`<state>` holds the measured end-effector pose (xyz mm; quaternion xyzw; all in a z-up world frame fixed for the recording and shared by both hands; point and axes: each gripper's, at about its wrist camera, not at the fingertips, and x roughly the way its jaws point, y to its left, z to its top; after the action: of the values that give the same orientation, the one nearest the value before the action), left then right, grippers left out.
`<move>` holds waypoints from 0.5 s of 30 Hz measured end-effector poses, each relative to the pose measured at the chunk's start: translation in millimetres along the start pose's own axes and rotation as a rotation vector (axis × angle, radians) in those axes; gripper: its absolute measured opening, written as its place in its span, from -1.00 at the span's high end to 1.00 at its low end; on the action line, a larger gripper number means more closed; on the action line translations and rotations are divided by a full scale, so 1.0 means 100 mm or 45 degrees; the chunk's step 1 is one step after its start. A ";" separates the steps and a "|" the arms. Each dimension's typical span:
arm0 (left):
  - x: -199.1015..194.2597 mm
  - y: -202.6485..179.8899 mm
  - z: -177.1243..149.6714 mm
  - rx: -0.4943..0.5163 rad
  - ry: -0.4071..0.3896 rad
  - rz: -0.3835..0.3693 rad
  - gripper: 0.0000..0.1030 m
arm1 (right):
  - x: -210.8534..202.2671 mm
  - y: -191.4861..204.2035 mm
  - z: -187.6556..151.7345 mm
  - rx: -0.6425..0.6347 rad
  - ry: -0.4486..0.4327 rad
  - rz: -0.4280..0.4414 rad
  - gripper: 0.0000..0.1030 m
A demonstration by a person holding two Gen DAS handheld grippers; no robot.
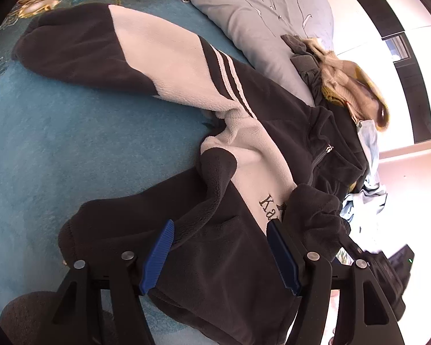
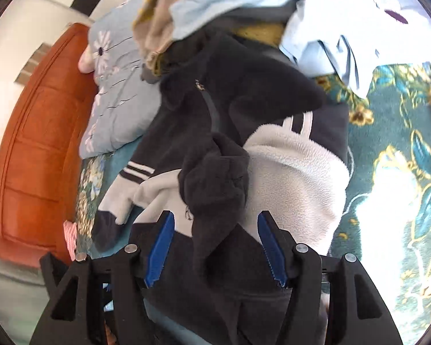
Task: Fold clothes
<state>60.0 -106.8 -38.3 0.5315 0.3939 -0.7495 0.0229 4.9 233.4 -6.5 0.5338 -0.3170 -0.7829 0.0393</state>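
A black and pale grey fleece jacket (image 1: 244, 155) with white stripes, a zip and embroidered lettering lies spread on a teal floral bedspread (image 1: 57, 143). One sleeve (image 1: 100, 54) stretches to the upper left. My left gripper (image 1: 220, 225) hovers over the jacket's black lower part, open, and its blue pads (image 1: 158, 256) do not press the cloth. In the right wrist view the jacket (image 2: 296, 172) lies bunched, and a black sleeve end (image 2: 215, 184) runs down between the fingers of my right gripper (image 2: 215, 217). That gripper is open, its pads (image 2: 161, 247) standing off the sleeve.
A grey-blue flowered pillow (image 1: 252, 14) lies behind the jacket. A heap of other clothes, beige-yellow knit (image 1: 347, 86) and a light blue shirt (image 2: 330, 23), sits by the collar. An orange padded headboard (image 2: 34, 143) stands at the left of the right wrist view.
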 end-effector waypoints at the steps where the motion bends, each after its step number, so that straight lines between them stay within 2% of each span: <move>1: 0.00 0.01 0.00 -0.003 -0.001 0.000 -0.38 | 0.08 0.00 0.02 0.025 0.002 -0.013 -0.20; 4: 0.00 0.01 0.00 -0.003 0.000 0.004 -0.38 | 0.23 -0.02 0.09 0.090 -0.001 -0.032 -0.20; 8: 0.01 0.01 0.00 -0.003 0.002 0.008 -0.38 | 0.24 0.07 0.18 0.062 -0.018 -0.032 -0.19; 10: 0.02 0.01 0.01 -0.003 0.003 0.010 -0.38 | 0.20 0.12 0.21 0.018 -0.029 -0.042 0.02; 11: 0.02 0.01 0.01 -0.003 0.004 0.011 -0.38 | 0.18 0.13 0.22 0.005 -0.030 -0.051 0.35; 12: 0.02 0.02 0.01 -0.006 0.005 0.009 -0.38 | 0.17 0.15 0.23 -0.001 -0.025 -0.062 0.49; 15: 0.01 0.03 0.01 -0.013 0.007 0.000 -0.38 | 0.02 0.13 0.26 -0.015 -0.057 -0.113 0.67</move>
<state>60.0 -108.7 -40.9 0.5334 0.3977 -0.7461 0.0247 -22.1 234.1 5.1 0.5295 -0.2891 -0.7976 0.0004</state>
